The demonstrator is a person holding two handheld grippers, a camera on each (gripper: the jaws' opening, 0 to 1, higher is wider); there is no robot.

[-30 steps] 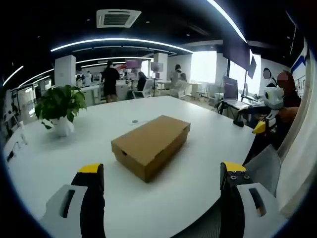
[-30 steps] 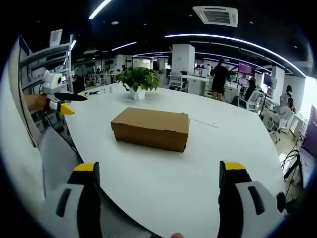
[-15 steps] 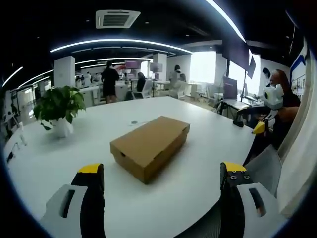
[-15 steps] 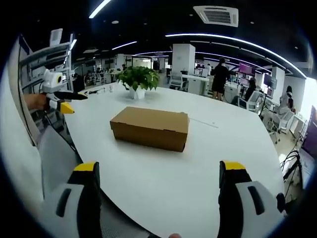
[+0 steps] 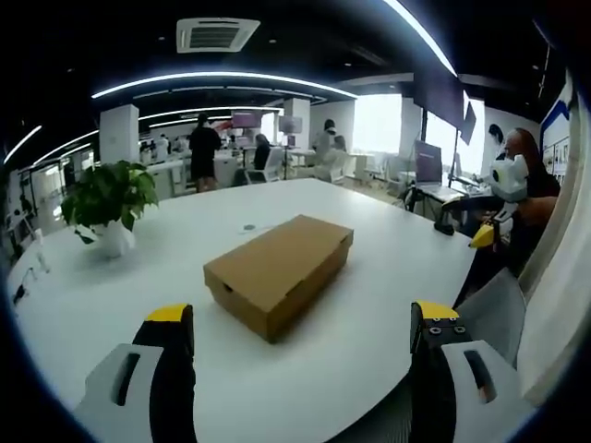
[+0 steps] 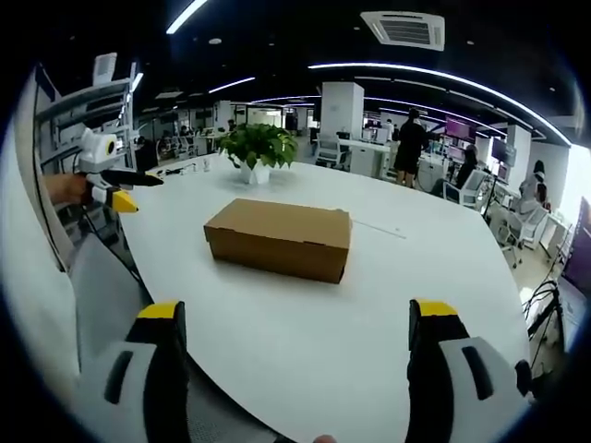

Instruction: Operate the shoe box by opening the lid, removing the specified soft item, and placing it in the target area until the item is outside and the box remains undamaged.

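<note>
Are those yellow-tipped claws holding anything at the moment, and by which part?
Nothing is held. The left gripper and the right gripper are open and bare, short of the closed cardboard shoe box on the white table.

There is one box (image 5: 279, 269) on one white table (image 5: 138, 305), and one plant (image 5: 109, 196) in one white pot (image 5: 116, 238). Two grippers are here, the left gripper (image 5: 302, 343) and the right gripper (image 6: 297, 340). One ceiling vent (image 6: 403, 29) is above
</note>
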